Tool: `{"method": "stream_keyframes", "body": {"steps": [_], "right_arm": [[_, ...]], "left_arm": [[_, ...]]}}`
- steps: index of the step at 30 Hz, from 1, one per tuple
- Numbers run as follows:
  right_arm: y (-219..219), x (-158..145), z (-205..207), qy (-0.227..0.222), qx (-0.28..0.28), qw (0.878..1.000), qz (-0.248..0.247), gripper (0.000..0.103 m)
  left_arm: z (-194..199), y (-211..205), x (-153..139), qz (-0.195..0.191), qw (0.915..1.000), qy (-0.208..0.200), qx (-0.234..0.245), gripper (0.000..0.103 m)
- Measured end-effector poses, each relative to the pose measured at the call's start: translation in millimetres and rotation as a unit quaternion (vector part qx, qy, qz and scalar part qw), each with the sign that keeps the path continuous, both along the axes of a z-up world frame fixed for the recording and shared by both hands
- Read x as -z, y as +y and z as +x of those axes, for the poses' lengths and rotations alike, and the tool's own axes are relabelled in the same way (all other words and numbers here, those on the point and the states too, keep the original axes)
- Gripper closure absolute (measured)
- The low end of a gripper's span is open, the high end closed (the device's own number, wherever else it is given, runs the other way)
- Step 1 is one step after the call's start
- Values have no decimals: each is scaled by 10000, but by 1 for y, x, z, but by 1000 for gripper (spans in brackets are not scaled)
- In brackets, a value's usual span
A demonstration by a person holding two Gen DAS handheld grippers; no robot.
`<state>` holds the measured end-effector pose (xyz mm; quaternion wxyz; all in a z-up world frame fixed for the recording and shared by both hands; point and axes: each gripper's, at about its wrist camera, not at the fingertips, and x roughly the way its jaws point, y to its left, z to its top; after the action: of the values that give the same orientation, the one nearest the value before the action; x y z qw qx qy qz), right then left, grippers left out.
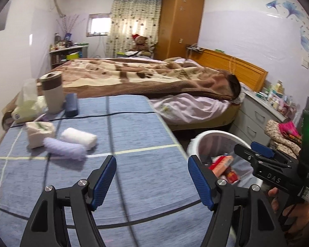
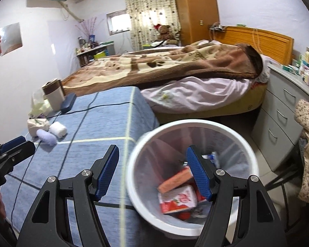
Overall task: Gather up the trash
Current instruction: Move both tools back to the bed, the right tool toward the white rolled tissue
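Two grippers in view. Left gripper (image 1: 152,182): jaws spread apart, nothing between the blue pads, over the blue checked tablecloth (image 1: 134,123). Right gripper (image 2: 152,171): jaws likewise apart, nothing held, one finger over the table edge and the other over the bin mouth. In the left view the right gripper shows from the side with the letters "DAS" on its black body and one green light lit above it.

One white trash bin (image 2: 251,144) stands on the floor just beside the table's right edge, clear liner inside. Trash in it: one red-and-white carton (image 2: 178,198) with a strawberry picture, one orange box (image 2: 176,180) lying across it, plus smaller scraps beneath, count unclear. Print on the carton is too blurred to read.

On the table, far left: two rolled cloths, one white (image 1: 79,138), one lilac (image 1: 64,149), touching; one soft tissue pack (image 1: 40,132) just behind them; one cup (image 1: 52,92); one dark case (image 1: 71,105); one pale tissue bag (image 1: 27,100). Pack lettering unreadable.
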<state>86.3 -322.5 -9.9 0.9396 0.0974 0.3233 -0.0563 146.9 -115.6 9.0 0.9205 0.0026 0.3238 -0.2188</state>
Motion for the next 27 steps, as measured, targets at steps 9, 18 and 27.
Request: {"method": "stream_keyframes", "body": {"steps": [9,18,27], "right_arm": [[36,1,20,41,-474,9988,-69,33],[74,3,46,117,-966,9951,-168,33],[111,6,86,162,-1432,9895,-122,33]], "left_arm": [[11,71,-1,-102,9975,-29,-702,31],[28,127,3,-87,9920,4,-1256,31],[60,173,15,-131,9863,104,-1642,31]]}}
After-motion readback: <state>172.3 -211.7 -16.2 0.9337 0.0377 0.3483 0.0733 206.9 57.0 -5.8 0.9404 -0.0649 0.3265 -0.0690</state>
